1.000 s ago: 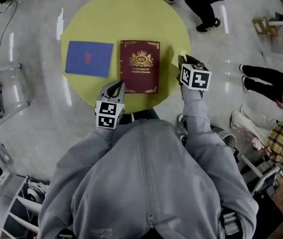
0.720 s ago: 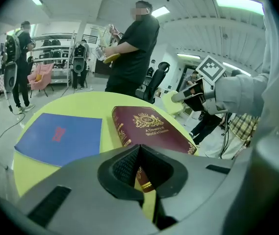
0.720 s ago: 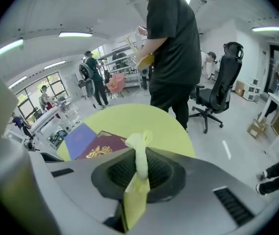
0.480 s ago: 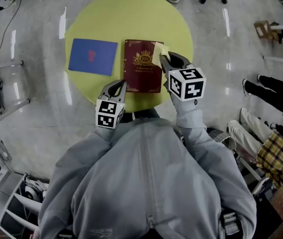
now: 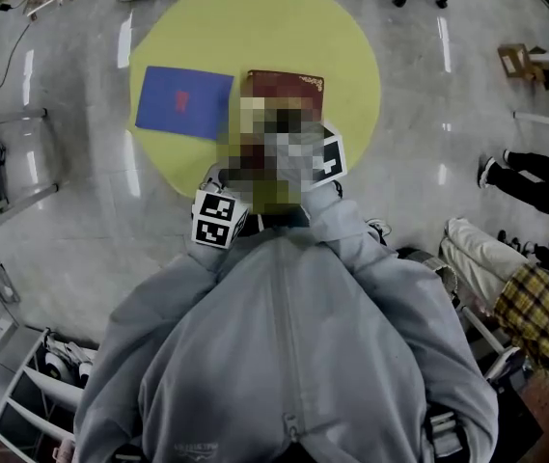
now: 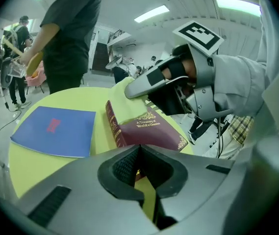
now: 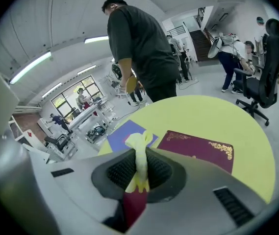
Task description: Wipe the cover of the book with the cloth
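A maroon book point(image 6: 149, 129) with gold print lies on the round yellow table point(image 5: 351, 56). In the head view only its far edge point(image 5: 288, 82) shows above a mosaic patch. My right gripper point(image 7: 140, 159) is shut on a pale yellow cloth point(image 7: 138, 146) and hovers low over the book's near part. The left gripper view shows that cloth point(image 6: 125, 91) hanging onto the cover under the right gripper point(image 6: 144, 86). My left gripper point(image 6: 140, 148) is shut with nothing in it, at the table's near edge just left of the book.
A blue book point(image 5: 183, 102) lies flat to the left of the maroon one. A person in black point(image 7: 139, 48) stands at the table's far side. An office chair point(image 7: 266, 72) and other people's legs point(image 5: 535, 177) are to the right.
My right gripper has carried the cloth left from the table's right edge to above the maroon book. The left gripper has stayed at the near edge.
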A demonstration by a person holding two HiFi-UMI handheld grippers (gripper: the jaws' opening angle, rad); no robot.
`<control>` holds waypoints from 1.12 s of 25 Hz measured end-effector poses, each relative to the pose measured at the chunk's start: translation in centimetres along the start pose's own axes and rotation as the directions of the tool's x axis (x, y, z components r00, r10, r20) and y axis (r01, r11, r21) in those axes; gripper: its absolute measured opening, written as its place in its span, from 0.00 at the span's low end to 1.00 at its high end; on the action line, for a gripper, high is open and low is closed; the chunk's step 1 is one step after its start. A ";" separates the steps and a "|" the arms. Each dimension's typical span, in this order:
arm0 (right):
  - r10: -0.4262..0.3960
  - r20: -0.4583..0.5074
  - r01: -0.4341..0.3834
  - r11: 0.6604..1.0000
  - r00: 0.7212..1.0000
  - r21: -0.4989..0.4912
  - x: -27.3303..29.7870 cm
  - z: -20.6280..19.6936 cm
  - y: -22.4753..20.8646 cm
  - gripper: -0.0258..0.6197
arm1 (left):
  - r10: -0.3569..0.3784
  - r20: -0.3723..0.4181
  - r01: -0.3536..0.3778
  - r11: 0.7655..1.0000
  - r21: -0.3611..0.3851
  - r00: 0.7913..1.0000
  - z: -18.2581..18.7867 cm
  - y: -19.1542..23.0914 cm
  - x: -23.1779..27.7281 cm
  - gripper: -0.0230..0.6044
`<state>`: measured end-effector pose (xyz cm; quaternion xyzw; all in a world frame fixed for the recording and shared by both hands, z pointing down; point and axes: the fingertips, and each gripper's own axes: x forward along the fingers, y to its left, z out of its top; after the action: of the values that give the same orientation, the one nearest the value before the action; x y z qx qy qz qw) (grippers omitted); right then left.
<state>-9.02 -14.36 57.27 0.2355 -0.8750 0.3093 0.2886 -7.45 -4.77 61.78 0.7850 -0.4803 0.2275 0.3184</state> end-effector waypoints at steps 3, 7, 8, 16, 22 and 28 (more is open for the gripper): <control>0.001 -0.022 -0.001 1.000 1.000 0.012 1.3 -0.4 -0.3 0.13 | 0.002 -0.006 -0.002 1.000 0.003 1.000 -0.4 0.1 0.3 0.07; -0.022 -0.053 0.024 1.000 0.998 0.021 2.2 -1.4 -1.4 0.13 | 0.005 -0.002 -0.005 1.000 0.007 1.000 -0.7 0.1 0.4 0.07; -0.030 -0.060 0.031 0.999 0.998 0.019 2.3 -1.6 -1.6 0.13 | 0.006 -0.002 -0.006 1.000 0.007 1.000 -0.7 0.1 0.4 0.07; -0.079 -0.094 0.079 0.997 0.992 -0.004 2.7 -3.3 -3.5 0.13 | 0.000 -0.001 0.000 1.000 -0.002 1.000 -0.6 0.2 0.4 0.07; -0.101 -0.084 0.101 0.995 0.991 -0.007 1.8 -3.5 -4.5 0.13 | -0.007 0.000 0.007 1.000 -0.010 1.000 -0.5 -0.1 0.3 0.07; -0.132 -0.076 0.133 0.991 0.988 0.009 0.6 -4.1 -6.1 0.13 | -0.010 0.002 0.010 1.000 -0.015 1.000 -0.4 0.0 0.4 0.07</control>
<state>-4.37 -15.98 62.75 0.2833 -0.8438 0.3042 0.3394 -7.25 -4.75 62.35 0.7852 -0.4784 0.2214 0.3249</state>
